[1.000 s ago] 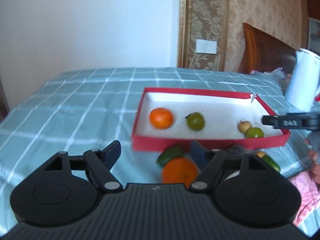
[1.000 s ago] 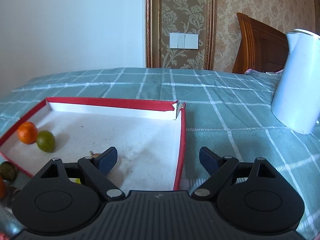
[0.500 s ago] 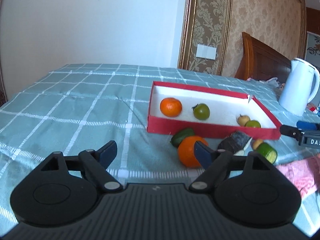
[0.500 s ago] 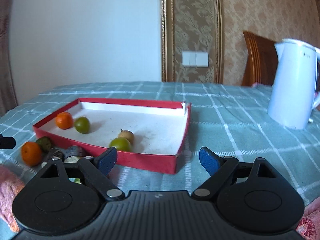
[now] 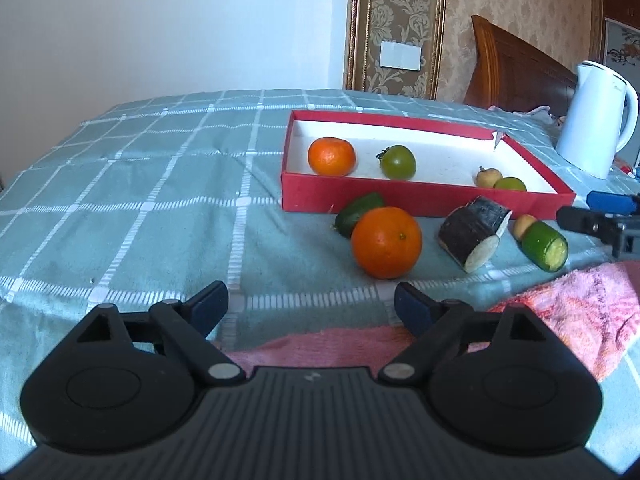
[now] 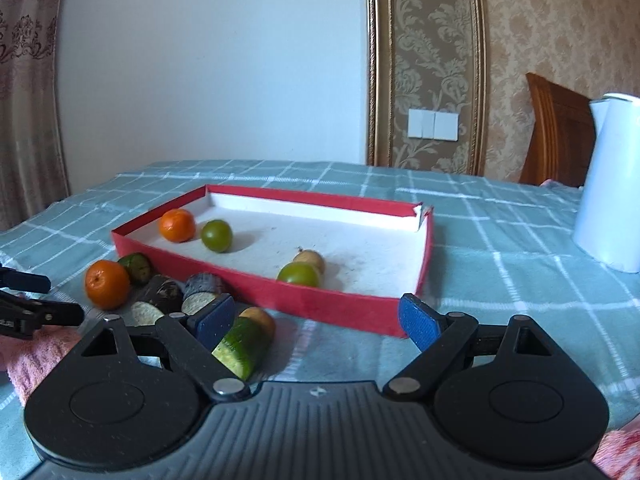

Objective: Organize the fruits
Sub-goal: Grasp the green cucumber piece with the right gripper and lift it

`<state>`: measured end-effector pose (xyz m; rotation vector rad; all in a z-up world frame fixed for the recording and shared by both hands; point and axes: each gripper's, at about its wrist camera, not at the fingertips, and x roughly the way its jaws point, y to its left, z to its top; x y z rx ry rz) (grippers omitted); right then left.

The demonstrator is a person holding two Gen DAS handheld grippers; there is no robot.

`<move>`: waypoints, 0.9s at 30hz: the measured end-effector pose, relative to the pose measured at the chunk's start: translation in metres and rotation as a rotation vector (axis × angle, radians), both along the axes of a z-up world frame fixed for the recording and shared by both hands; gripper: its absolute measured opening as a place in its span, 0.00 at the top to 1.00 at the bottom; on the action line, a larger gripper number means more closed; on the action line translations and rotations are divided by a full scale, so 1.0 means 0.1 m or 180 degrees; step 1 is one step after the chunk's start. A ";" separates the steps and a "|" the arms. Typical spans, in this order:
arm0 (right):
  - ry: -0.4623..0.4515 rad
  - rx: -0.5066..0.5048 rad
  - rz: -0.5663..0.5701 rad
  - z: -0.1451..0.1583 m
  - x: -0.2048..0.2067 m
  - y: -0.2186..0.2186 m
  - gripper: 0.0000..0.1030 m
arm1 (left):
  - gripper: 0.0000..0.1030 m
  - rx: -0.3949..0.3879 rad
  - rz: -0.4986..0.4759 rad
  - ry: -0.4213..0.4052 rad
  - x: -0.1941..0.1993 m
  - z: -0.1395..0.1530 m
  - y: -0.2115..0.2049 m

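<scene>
A red box (image 5: 424, 200) with a white floor holds a mandarin (image 5: 331, 156), a green fruit (image 5: 398, 162), a small tan fruit (image 5: 488, 178) and a lime (image 5: 510, 184). Before its front wall lie a big orange (image 5: 386, 242), two cucumber pieces (image 5: 359, 208) (image 5: 544, 244) and a dark root chunk (image 5: 474, 232). My left gripper (image 5: 310, 302) hangs short of the orange, jaws opening, nothing between them. My right gripper (image 6: 316, 318) stands open before the box (image 6: 352, 304), its left finger beside a cucumber piece (image 6: 240, 344).
A white kettle (image 5: 592, 120) stands right of the box. A pink towel (image 5: 560, 300) covers the near table edge under both grippers. The checked green cloth (image 5: 140, 184) stretches away to the left. A wooden chair back (image 5: 512, 64) stands behind the table.
Both grippers have drawn back from the box. The left jaws have widened, and the orange that sat between its fingers now lies ahead of them. The right view swung off the box floor.
</scene>
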<state>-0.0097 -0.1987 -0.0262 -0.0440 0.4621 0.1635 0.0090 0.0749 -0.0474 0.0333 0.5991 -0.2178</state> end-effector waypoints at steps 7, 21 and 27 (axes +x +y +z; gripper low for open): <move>0.0068 0.0005 0.0043 -0.02 0.00 0.06 0.13 | 0.09 0.0171 0.0032 0.0034 0.04 -0.03 -0.09; 0.0480 0.0056 -0.0020 -0.12 0.16 0.23 0.19 | 0.00 0.0163 0.0118 0.0101 0.08 -0.04 -0.06; 0.0550 -0.0164 0.0029 -0.16 0.16 0.43 0.43 | 0.00 0.0161 0.0111 0.0095 0.08 -0.04 -0.06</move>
